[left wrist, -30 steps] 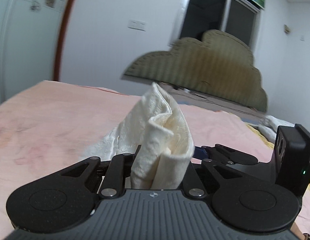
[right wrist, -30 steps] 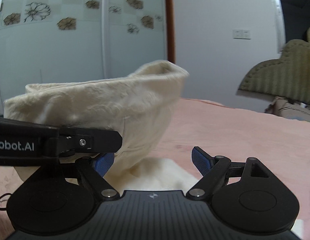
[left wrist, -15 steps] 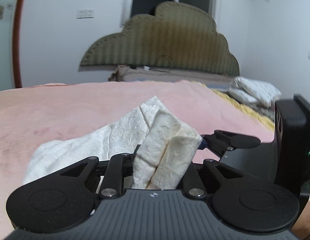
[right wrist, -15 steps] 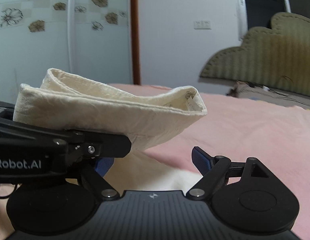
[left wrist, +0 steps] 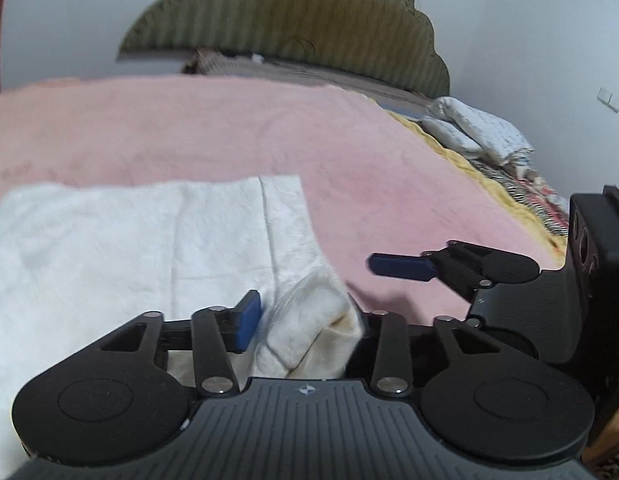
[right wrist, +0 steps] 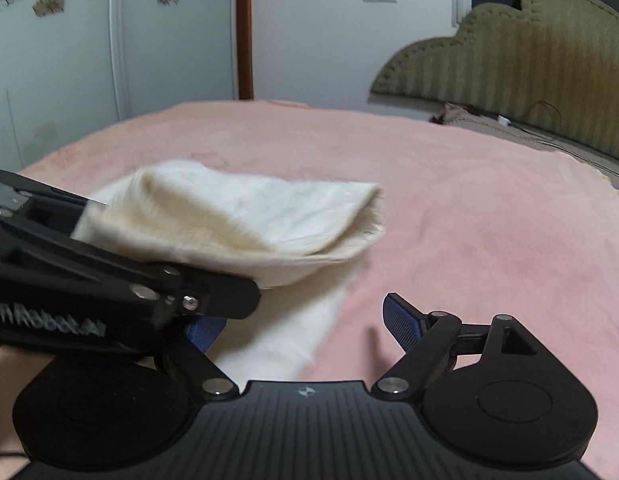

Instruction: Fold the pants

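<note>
The cream-white pants (left wrist: pixel 149 248) lie flat in a folded stack on the pink bed (left wrist: pixel 389 184). A bunched fold of the pants (left wrist: pixel 309 328) sits between the jaws of my left gripper (left wrist: pixel 305 320). Those jaws are opening, and the left blue pad (left wrist: pixel 249 320) stands just off the cloth. In the right wrist view the fold (right wrist: pixel 249 220) droops from the left gripper's fingers (right wrist: pixel 213 296) onto the bed. My right gripper (right wrist: pixel 303 324) hovers open beside it, with nothing held. One of its pads (left wrist: pixel 401 266) shows at the right of the left wrist view.
An olive padded headboard (left wrist: pixel 289 20) rises at the far end of the bed. Folded bedding and a yellow patterned cover (left wrist: pixel 481 136) lie along the right side. Wardrobe doors with flower prints (right wrist: pixel 49 60) stand beyond the bed's left side.
The left gripper has come down towards the bed and its jaws have widened. The fold, upright before, now slumps onto the flat pants. The right gripper followed, still open.
</note>
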`<state>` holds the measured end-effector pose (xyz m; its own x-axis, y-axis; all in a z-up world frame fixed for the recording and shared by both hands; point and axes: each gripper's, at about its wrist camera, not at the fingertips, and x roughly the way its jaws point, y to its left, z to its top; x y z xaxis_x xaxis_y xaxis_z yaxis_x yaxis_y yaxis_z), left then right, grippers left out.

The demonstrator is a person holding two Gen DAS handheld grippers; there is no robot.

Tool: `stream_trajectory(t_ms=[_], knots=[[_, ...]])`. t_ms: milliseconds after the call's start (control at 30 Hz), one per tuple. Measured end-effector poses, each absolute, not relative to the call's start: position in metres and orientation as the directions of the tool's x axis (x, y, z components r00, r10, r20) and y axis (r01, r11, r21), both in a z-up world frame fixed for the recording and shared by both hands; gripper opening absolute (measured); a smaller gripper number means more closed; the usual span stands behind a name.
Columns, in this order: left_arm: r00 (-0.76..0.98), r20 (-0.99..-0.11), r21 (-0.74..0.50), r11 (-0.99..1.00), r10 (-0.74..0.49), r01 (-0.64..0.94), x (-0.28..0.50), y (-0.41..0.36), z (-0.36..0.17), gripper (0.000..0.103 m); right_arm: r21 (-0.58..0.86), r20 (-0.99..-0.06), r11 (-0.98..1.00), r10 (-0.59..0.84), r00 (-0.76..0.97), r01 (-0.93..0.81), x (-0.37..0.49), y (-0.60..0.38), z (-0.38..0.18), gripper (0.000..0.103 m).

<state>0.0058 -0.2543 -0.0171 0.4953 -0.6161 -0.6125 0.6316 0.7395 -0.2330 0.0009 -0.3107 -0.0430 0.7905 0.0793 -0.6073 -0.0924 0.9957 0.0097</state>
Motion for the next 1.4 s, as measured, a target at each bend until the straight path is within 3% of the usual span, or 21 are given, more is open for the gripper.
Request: stream_trajectory(t_ms=[100,200,267,467,633,700,767,833,1000,1133,1200,1400], knots=[[0.424,-0.595,-0.290,0.674,-0.683,0.680,0.001,-0.242,-0.010,0.052,-0.064,-0.634,0.998,-0.025,0.773,-0.020,-0.013,-0.321,-0.040,0.085],[0.445,-0.542,-0.306,0.661,-0.713,0.685,-0.003,-0.212,0.005,0.068,-0.115,-0.609,0.986,-0.169,0.775,0.124,-0.026,-0.331,-0.035,0.085],[0.529,-0.507,-0.276,0.709,-0.681,0.649,-0.001,-0.187,0.013,0.075,-0.087,-0.567,0.983,-0.184,0.803,0.164,-0.033,-0.331,-0.028,0.085],[0.719,-0.502,-0.081,0.854,-0.480,0.513,0.014,-0.139,0.015,0.075,0.030,-0.440,1.000,0.005,0.898,0.009,-0.022,-0.289,-0.011,0.085],[0.651,-0.603,-0.073,0.845,-0.461,0.530,0.018,-0.124,-0.013,0.074,0.014,-0.502,0.988,0.142,0.853,-0.156,0.010,-0.254,-0.017,0.085],[0.661,-0.605,-0.027,0.841,-0.445,0.541,0.012,-0.123,-0.018,0.074,-0.005,-0.570,0.990,0.113,0.814,-0.141,0.022,-0.251,-0.024,0.085],[0.693,-0.580,0.015,0.845,-0.428,0.534,0.007,-0.123,-0.017,0.074,-0.077,-0.610,0.996,-0.003,0.792,-0.055,0.022,-0.251,-0.034,0.085],[0.722,-0.553,0.018,0.860,-0.417,0.510,0.008,-0.119,-0.011,0.075,-0.094,-0.603,0.996,-0.067,0.795,0.012,0.014,-0.258,-0.033,0.085],[0.724,-0.566,-0.020,0.884,-0.395,0.466,0.016,-0.119,-0.013,0.075,0.024,-0.491,0.998,0.062,0.869,-0.058,-0.020,-0.252,-0.017,0.085],[0.742,-0.579,0.055,0.893,-0.336,0.447,0.015,-0.128,-0.023,0.076,-0.062,-0.523,0.995,0.031,0.852,-0.074,-0.015,-0.237,-0.031,0.085],[0.753,-0.573,0.075,0.894,-0.324,0.442,0.013,-0.130,-0.027,0.079,-0.128,-0.557,0.992,-0.066,0.828,-0.007,0.000,-0.237,-0.042,0.085],[0.771,-0.563,0.112,0.897,-0.297,0.427,0.011,-0.135,-0.031,0.085,-0.037,-0.544,0.996,-0.087,0.835,0.080,-0.008,-0.254,-0.048,0.085]])
